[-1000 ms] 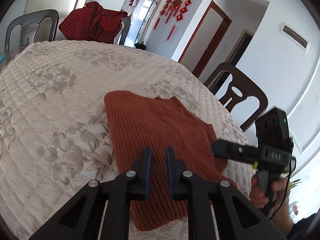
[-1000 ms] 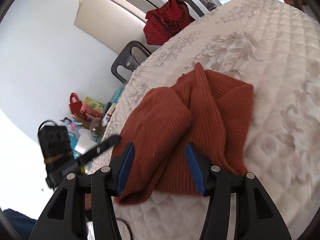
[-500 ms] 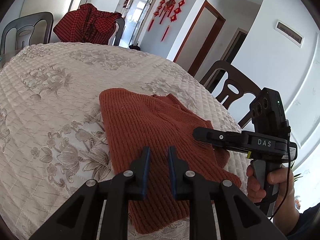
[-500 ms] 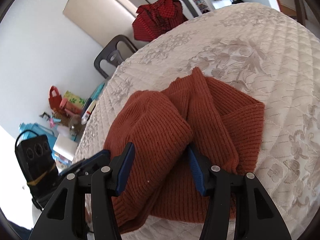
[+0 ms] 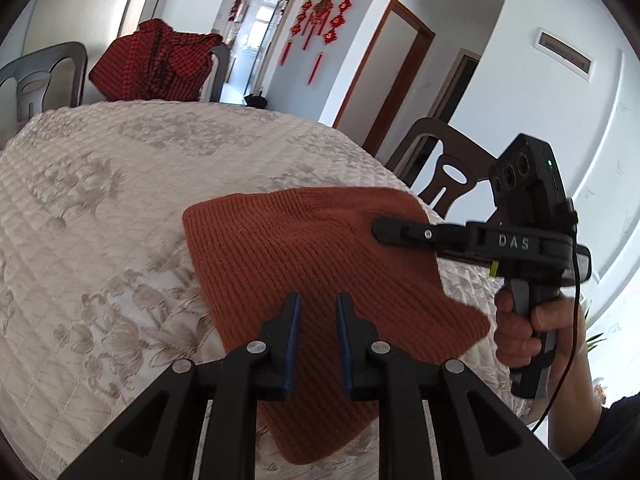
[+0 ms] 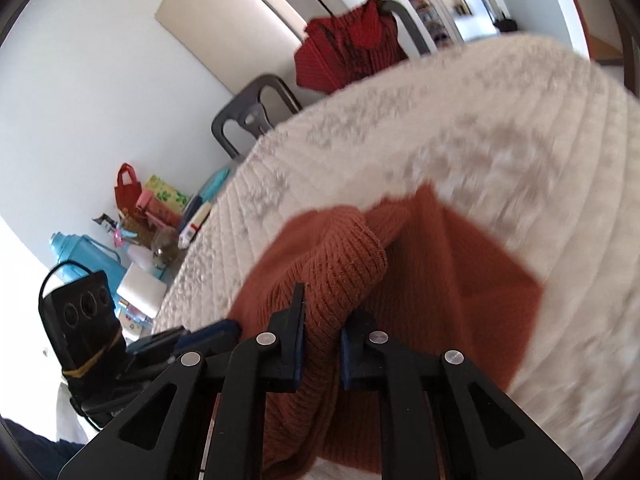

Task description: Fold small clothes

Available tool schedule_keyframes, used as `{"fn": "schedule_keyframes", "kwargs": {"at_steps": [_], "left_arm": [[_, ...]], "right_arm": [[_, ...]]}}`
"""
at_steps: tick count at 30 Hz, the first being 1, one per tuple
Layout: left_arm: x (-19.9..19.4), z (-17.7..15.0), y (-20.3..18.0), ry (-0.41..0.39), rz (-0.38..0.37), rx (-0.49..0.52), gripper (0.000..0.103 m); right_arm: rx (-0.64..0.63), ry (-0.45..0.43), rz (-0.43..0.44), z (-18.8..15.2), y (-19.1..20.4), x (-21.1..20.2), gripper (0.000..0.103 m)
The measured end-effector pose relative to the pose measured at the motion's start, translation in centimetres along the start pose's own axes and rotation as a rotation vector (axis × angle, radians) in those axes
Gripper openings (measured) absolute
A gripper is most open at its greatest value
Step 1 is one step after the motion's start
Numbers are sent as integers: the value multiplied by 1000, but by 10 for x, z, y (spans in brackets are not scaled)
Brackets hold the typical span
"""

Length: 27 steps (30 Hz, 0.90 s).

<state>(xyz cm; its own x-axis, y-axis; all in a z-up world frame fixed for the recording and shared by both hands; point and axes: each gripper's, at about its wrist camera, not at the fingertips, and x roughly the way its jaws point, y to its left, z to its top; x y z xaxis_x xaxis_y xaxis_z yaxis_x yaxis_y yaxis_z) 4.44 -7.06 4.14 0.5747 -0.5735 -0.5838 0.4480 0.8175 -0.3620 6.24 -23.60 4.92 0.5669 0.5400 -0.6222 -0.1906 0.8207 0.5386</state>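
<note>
Between the right tool's [image 6: 322, 326] jaws: sweater [image 6: 348, 264].

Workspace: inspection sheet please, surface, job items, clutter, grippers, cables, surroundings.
Surface: round table under a quilted cream floral cloth.
Job's things: rust knit garment partly folded, one flap lifted.
Clutter: nothing seen on the table.
Grippers: right gripper has just closed, shut on the garment's folded edge; left gripper nearly shut above the knit, nothing between its jaws.
Cables: black cable hangs from the right gripper's handle.
Surroundings: red checked garment over a chair, brown chair, red wall ornaments, bags and a blue flask on the floor.
</note>
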Motion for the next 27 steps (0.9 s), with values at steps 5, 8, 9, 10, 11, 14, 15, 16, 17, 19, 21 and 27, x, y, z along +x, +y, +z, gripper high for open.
{"fn": "schedule_keyframes", "kwargs": {"at_steps": [5, 8, 9, 10, 11, 14, 15, 16, 17, 19, 21, 27], "left_arm": [[11, -1, -12, 23, -30, 25, 22], [17, -6, -19, 41, -46, 38, 25], [18, -7, -21, 44, -45, 46, 27], [19, -7, -23, 45, -45, 53, 28], [20, -7, -24, 48, -45, 56, 28], [22, -6, -28, 58, -51, 59, 28], [23, -6, -30, 59, -52, 62, 28], [24, -6, -31, 60, -53, 64, 28], [24, -6, -32, 61, -56, 67, 28], [28, -6, -34, 64, -61, 73, 28], [35, -8, -33, 76, -68, 71, 29], [30, -5, -36, 78, -54, 78, 29]], "right_arm": [[-50, -4, -52, 9, -15, -12, 14], [-16, 23, -69, 7, -34, -7, 14], [2, 35, -80, 3, -41, -4, 14], [13, 38, -80, 2, -44, -4, 14], [19, 36, -75, 1, -46, -4, 14], [20, 18, -67, 3, -44, -12, 14], [9, 9, -68, 6, -40, -15, 13], [-10, 0, -72, 9, -35, -19, 13], [-30, -11, -79, 12, -30, -23, 13], [-55, -23, -93, 15, -26, -28, 13], [-46, -18, -101, 14, -31, -26, 14], [80, 18, -113, -1, -66, -11, 23]]}}
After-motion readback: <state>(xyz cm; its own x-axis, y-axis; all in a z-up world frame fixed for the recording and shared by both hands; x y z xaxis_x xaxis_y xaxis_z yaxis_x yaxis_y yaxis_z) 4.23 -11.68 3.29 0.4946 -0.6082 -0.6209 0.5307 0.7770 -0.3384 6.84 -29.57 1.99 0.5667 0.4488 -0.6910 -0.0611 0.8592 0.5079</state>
